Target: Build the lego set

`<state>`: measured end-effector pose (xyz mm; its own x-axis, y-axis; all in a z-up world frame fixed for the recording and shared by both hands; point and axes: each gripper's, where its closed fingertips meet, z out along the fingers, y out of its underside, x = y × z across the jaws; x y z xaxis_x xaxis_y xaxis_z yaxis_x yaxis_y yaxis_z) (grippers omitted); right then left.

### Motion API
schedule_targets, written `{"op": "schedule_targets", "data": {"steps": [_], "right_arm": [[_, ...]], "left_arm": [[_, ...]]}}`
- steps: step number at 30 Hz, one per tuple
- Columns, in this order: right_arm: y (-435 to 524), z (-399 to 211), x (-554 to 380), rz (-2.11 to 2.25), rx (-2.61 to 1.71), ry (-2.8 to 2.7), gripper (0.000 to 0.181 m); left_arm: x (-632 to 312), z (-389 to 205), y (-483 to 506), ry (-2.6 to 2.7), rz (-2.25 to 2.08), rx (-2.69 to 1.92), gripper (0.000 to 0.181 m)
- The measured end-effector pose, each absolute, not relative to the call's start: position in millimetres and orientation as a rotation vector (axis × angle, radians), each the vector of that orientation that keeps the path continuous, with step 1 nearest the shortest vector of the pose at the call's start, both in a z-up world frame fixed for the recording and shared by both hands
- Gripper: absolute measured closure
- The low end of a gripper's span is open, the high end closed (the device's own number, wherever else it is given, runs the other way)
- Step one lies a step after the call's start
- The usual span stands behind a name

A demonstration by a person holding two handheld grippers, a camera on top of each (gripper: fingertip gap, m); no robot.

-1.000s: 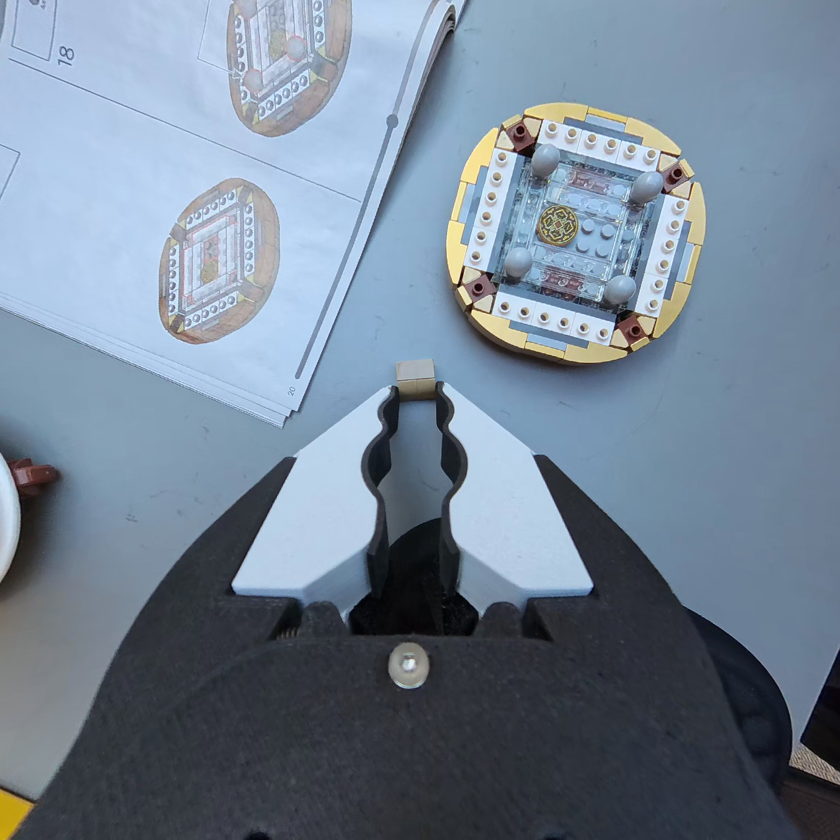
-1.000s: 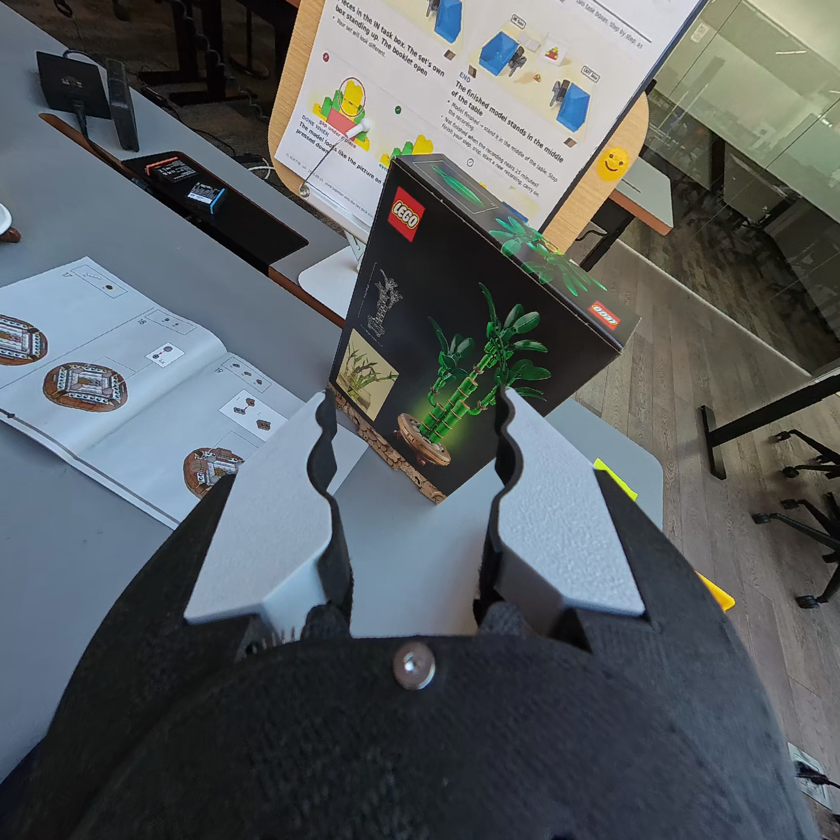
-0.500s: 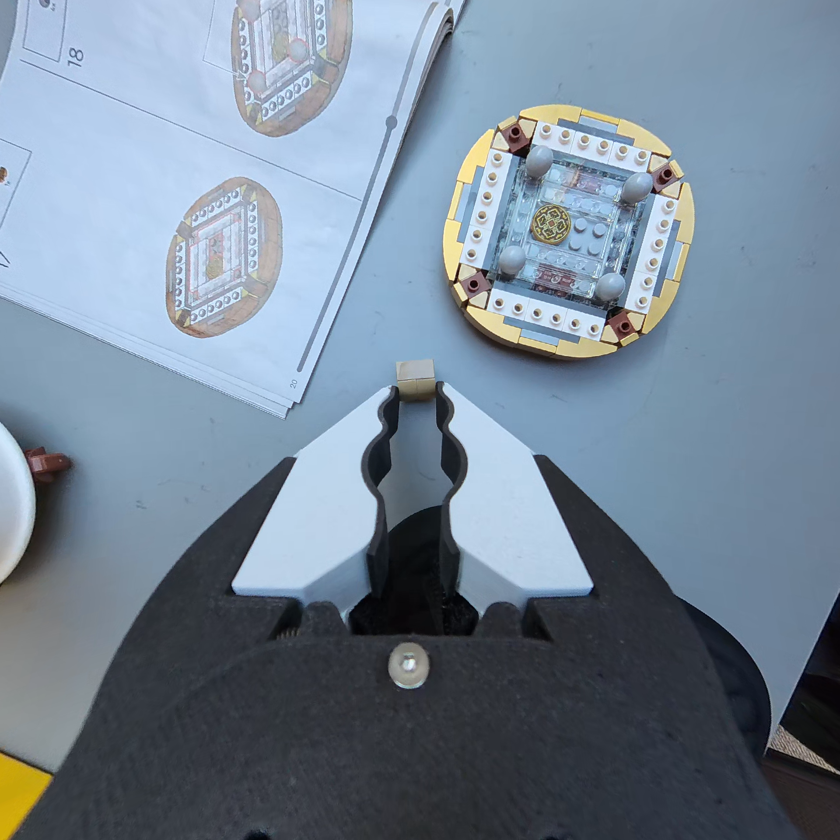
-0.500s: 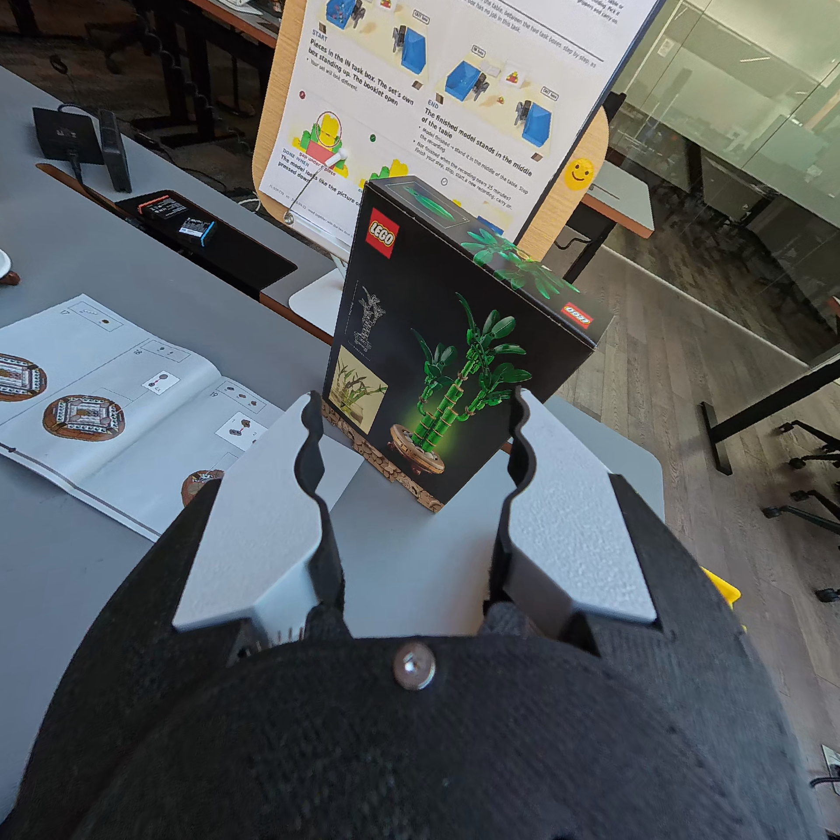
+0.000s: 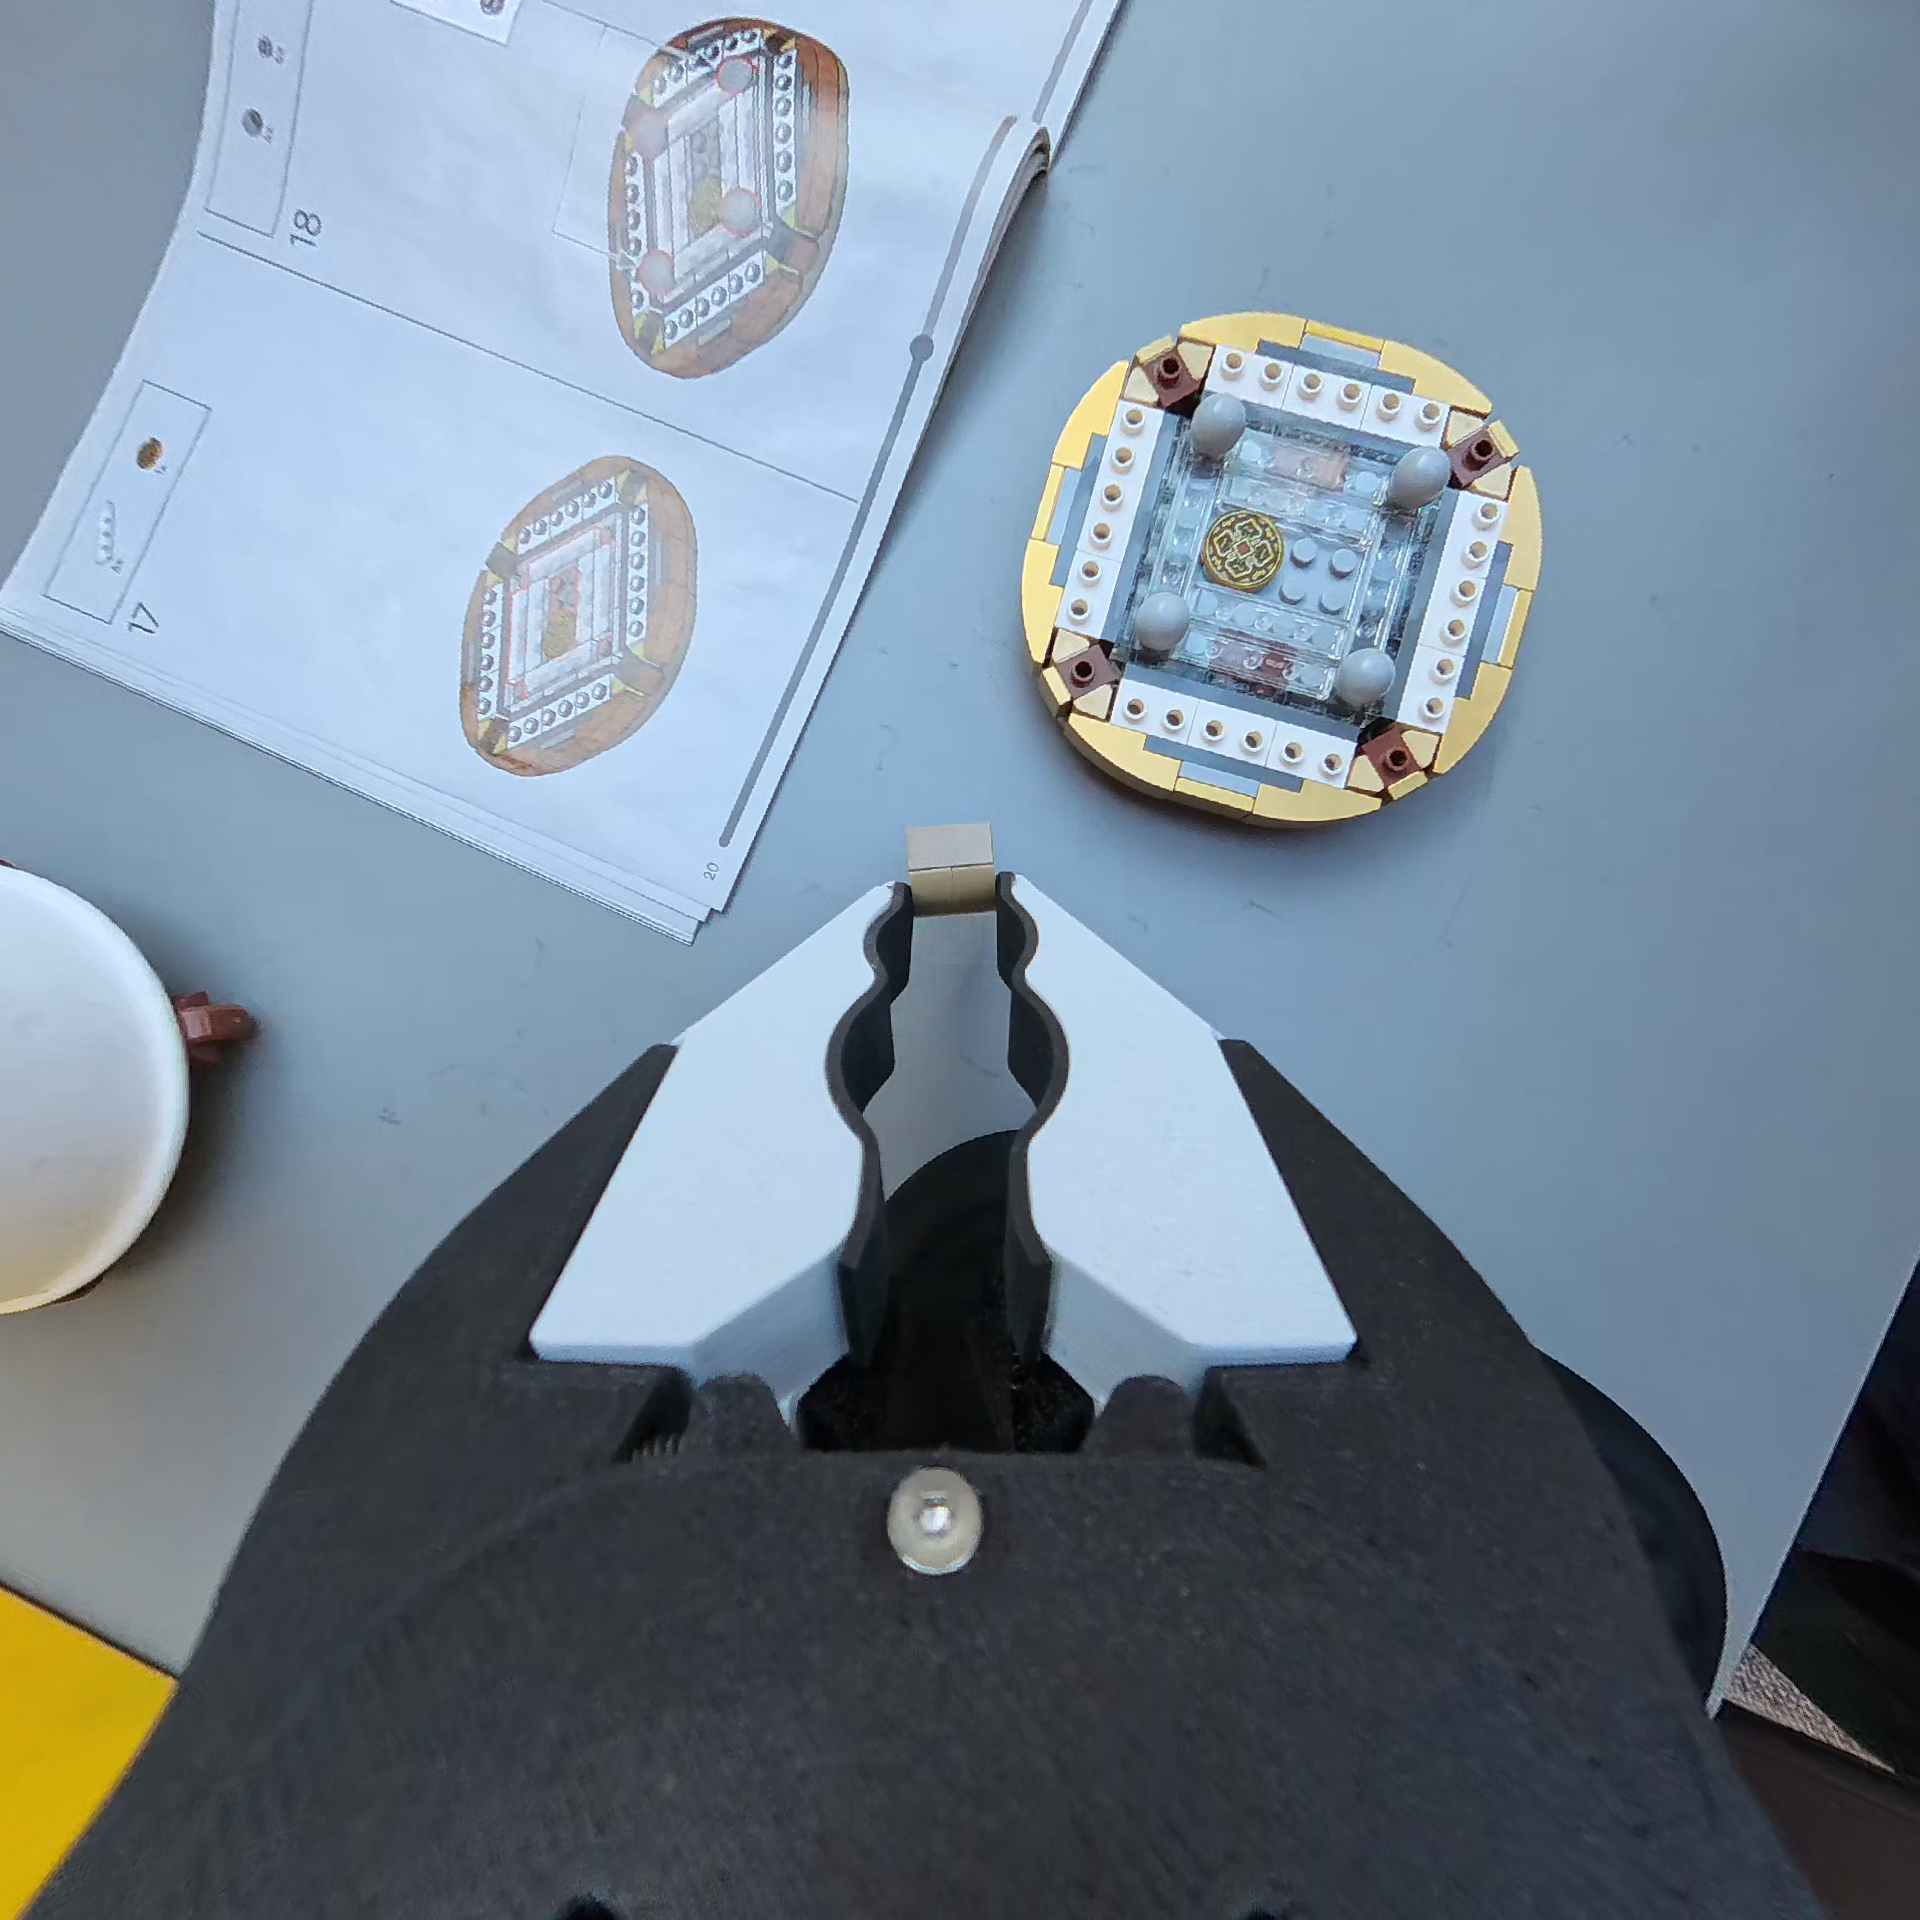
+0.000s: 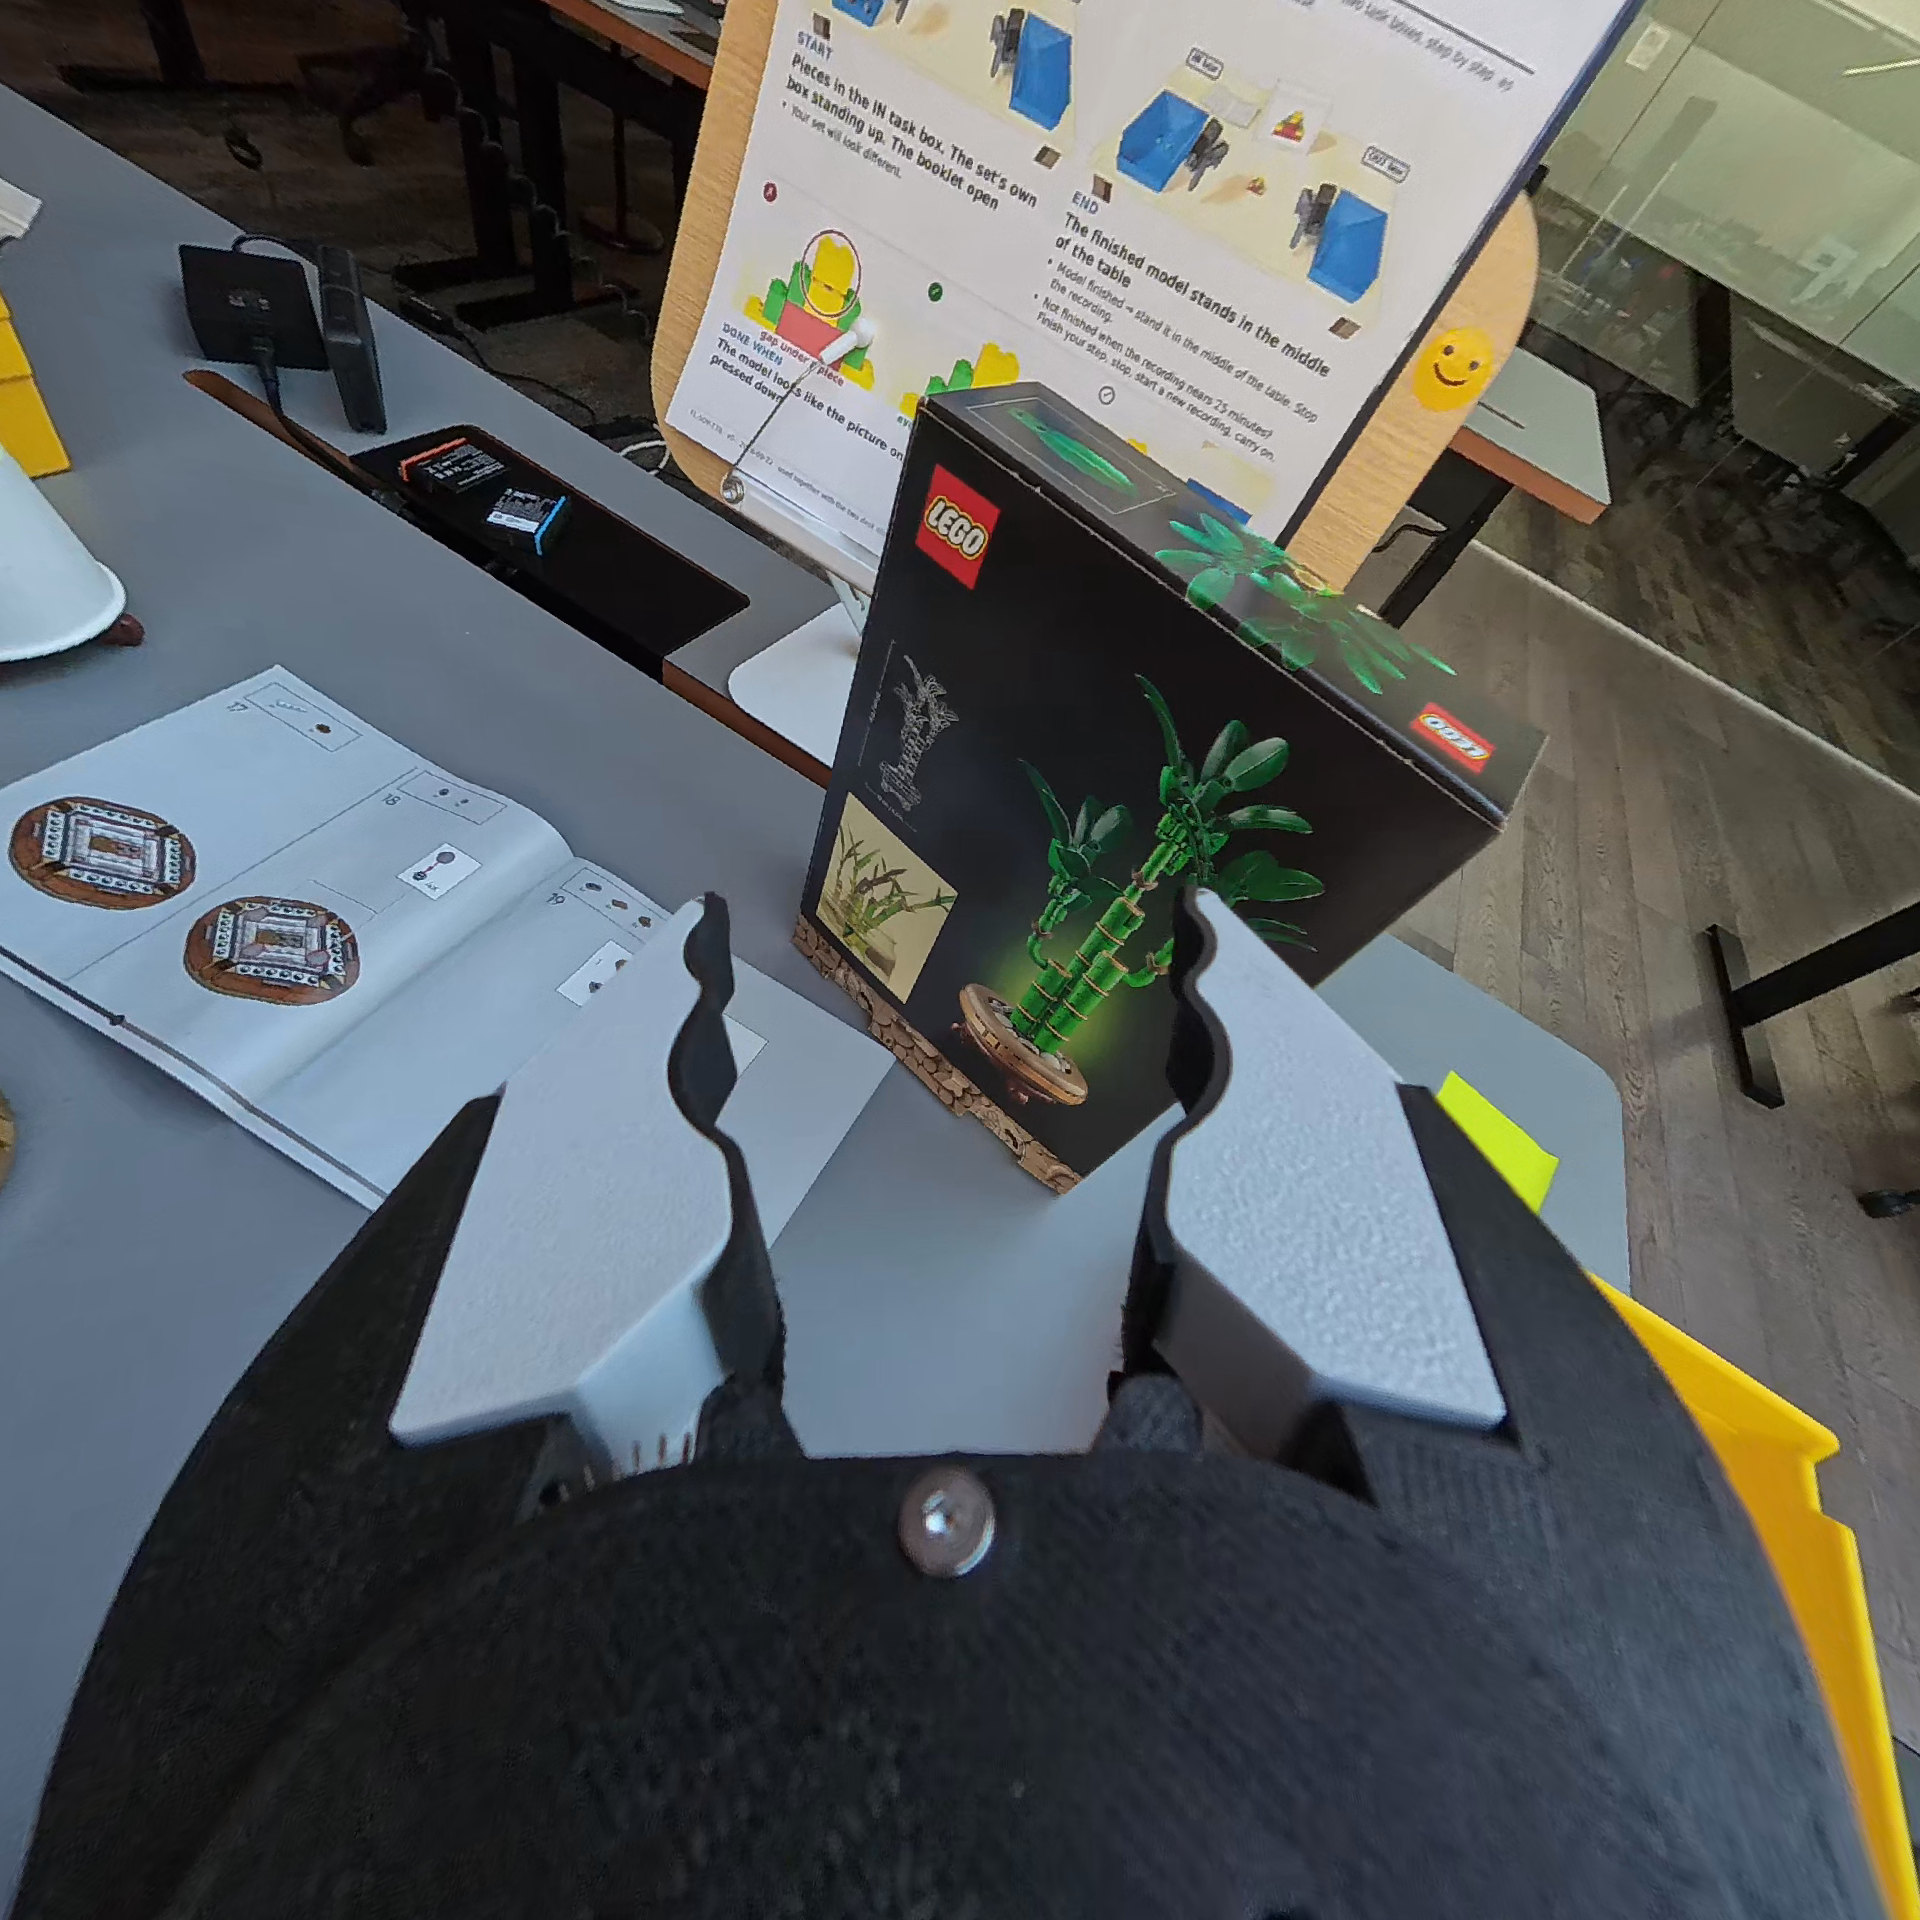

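In the left wrist view my left gripper (image 5: pixel 951 891) is shut on a small tan brick (image 5: pixel 948 864) and holds it above the grey table. The round lego base (image 5: pixel 1280 566), with a gold rim, white studded border, clear middle and grey knobs, lies up and to the right of the brick. The open instruction booklet (image 5: pixel 499 416) lies at the upper left; it also shows in the right wrist view (image 6: pixel 312 914). My right gripper (image 6: pixel 951 935) is open and empty above the table, pointing at the black lego set box (image 6: pixel 1132 790).
A white bowl (image 5: pixel 73 1091) sits at the left edge with a brown piece (image 5: pixel 213 1023) beside it. A yellow bin (image 6: pixel 1787 1558) is at the right. An instruction board (image 6: pixel 1091 208) stands behind the box. The table edge (image 5: pixel 1766 1455) runs down the right. My hands' fingertips stand some 45 cm from each other.
The left gripper has drawn back and left with the tan brick, so the base looks farther off and the white bowl shows more. The right gripper has opened wider and shifted its view.
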<state>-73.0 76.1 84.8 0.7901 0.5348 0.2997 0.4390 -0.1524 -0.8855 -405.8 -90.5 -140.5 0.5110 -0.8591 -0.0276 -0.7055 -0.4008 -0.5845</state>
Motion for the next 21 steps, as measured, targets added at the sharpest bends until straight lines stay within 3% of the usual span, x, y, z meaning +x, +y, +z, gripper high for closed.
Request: {"op": "schedule_targets", "data": {"steps": [9,17,21], "right_arm": [[74.2,77.8,-109.6,0.106,-1.762,-0.864,0.095],[44.1,71.5,-180.9,0.361,-1.631,-1.11,0.088],[6.6,68.4,-217.8,0.534,-1.523,-1.299,0.073]], "left_arm": [[-398.3,-119.5,-101.5,1.223,-0.438,-2.113,0.167],[-385.4,-103.8,-105.2,1.07,-0.641,-2.042,0.167],[-393.4,-97.4,-111.6,1.066,-0.618,-2.013,0.167]]}}
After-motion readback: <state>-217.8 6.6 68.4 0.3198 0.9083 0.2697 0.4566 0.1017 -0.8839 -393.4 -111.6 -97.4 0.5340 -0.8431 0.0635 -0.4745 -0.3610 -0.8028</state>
